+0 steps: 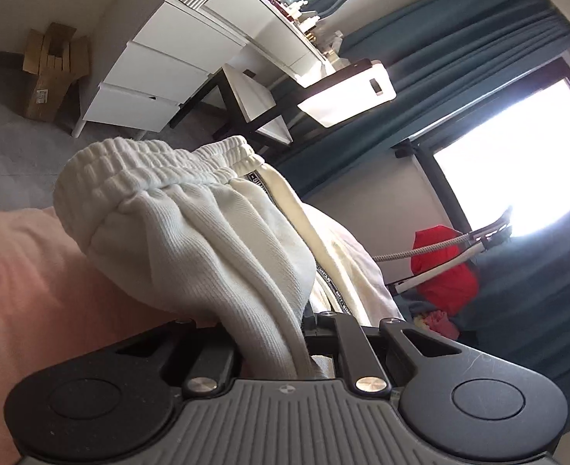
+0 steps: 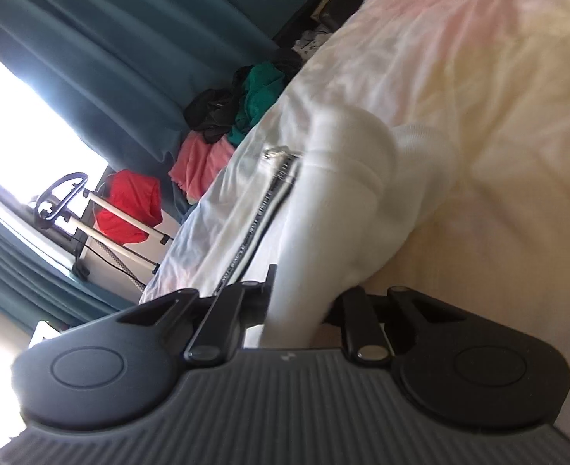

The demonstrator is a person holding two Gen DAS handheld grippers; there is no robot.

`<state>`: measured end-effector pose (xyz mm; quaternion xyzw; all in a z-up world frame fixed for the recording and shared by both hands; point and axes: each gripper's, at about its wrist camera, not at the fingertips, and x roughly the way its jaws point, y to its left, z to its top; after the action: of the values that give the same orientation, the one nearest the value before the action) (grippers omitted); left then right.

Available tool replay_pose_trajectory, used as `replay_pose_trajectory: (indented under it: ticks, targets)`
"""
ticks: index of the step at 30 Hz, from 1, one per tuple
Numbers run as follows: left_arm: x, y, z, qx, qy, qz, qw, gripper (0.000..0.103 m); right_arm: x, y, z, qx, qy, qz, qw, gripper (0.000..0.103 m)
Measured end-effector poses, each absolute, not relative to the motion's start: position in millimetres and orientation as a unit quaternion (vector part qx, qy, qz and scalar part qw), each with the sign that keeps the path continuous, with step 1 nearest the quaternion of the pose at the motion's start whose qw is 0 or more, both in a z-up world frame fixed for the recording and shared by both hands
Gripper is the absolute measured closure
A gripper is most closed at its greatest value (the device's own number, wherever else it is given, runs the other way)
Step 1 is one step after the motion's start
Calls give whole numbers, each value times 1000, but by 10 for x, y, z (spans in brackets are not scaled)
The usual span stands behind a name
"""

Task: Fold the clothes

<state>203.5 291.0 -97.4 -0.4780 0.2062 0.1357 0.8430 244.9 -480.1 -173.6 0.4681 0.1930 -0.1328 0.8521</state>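
A white ribbed garment [image 1: 192, 232] with an elastic waistband [image 1: 161, 166] bulges up in front of the left wrist camera, above a pink bed cover [image 1: 33, 290]. My left gripper [image 1: 285, 333] is shut on a fold of it, and the cloth hides the fingertips. In the right wrist view the same white garment [image 2: 346, 178], with a zipper [image 2: 273, 190] along its edge, lies on the pastel bed cover [image 2: 478, 77]. My right gripper [image 2: 296, 310] is shut on a bunched fold of that cloth.
A white drawer unit [image 1: 149, 77], cardboard boxes [image 1: 52, 69] and a black-framed stool [image 1: 254, 100] stand on the floor beyond the bed. Teal curtains [image 1: 459, 38] frame a bright window. A red garment [image 2: 130, 209] hangs on a stand, and loose clothes [image 2: 246, 104] are piled beside the bed.
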Motion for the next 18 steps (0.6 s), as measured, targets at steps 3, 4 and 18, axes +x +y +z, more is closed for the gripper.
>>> replay_pose_trajectory:
  ticks: [3,4,18]
  targets:
    - [1687,2954,-945,-500,220,125,829,93,2063,-4875,-1665,480,193,-140,844,89]
    - [1589,2969,-931,-507,225,121,823,93,1931,-4899,-1639,483,192,-141,842,89]
    - [666,2686,-743,-413,361,105,829,84,697,-5478,-2062,587,230,-140,763,89]
